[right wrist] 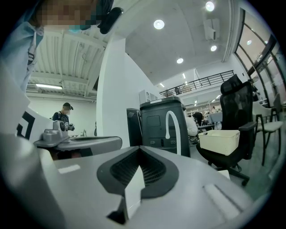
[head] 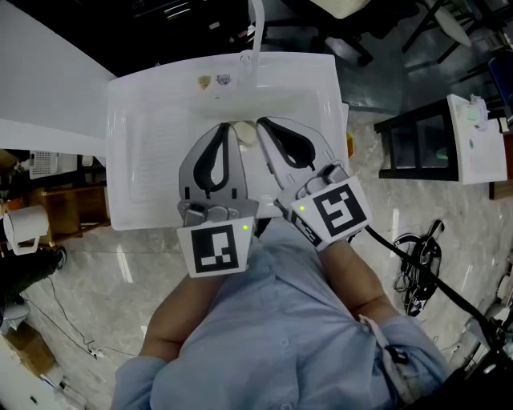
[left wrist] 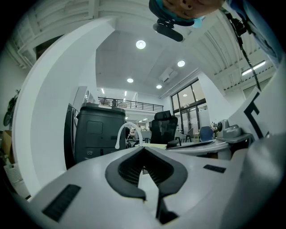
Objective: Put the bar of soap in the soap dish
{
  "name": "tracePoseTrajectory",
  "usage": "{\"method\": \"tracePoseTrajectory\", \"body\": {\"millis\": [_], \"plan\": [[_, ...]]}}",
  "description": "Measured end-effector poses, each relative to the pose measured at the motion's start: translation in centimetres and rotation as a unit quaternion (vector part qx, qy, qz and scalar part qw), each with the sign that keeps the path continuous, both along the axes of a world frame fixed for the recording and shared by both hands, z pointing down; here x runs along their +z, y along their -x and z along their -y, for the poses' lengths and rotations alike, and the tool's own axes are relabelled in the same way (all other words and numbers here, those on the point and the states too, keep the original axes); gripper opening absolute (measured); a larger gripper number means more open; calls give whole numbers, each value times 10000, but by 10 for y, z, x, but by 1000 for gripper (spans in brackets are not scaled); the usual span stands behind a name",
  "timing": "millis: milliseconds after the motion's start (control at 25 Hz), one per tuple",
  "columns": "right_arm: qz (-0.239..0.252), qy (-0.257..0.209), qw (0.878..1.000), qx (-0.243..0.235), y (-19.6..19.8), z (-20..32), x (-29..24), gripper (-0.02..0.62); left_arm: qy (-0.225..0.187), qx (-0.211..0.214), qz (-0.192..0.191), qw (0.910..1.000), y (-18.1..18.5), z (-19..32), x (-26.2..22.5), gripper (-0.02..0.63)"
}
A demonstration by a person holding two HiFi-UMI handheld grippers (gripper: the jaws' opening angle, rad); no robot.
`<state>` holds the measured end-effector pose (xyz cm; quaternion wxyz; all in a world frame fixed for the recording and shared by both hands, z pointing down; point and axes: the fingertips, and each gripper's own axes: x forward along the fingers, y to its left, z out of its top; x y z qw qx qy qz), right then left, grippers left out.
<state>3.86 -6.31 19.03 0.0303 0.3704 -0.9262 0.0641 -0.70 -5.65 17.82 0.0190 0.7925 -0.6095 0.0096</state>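
Our left gripper (head: 230, 128) and right gripper (head: 261, 125) were both closed on nothing, fingers together, level above the white sink (head: 144, 168). Just ahead of the tips, between them, lay a pale cream piece (head: 246, 134); soap, dish or both, we could not tell. This fitted hands about to reach or just finished, so we judged it best to hold steady, clear of the basin wall. Beyond the tips stood the tap (head: 256, 24), then a dark cabinet (right wrist: 163, 120) and an office chair (left wrist: 163, 127).
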Motion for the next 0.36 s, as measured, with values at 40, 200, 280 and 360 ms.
{"method": "tracePoseTrajectory", "body": {"millis": [40,200,280,360], "plan": [[0,6,10000,3,-1,0,0,0,6,3,0,10000,0,0,0,8],[7,15,10000,3,-1,1,2,1,15,0,19,10000,0,1,1,8],[9,8,10000,-19,0,2,2,0,23,-20,19,10000,2,3,1,8],[16,-1,10000,-51,2,2,2,0,17,-40,17,10000,4,4,1,8]]}}
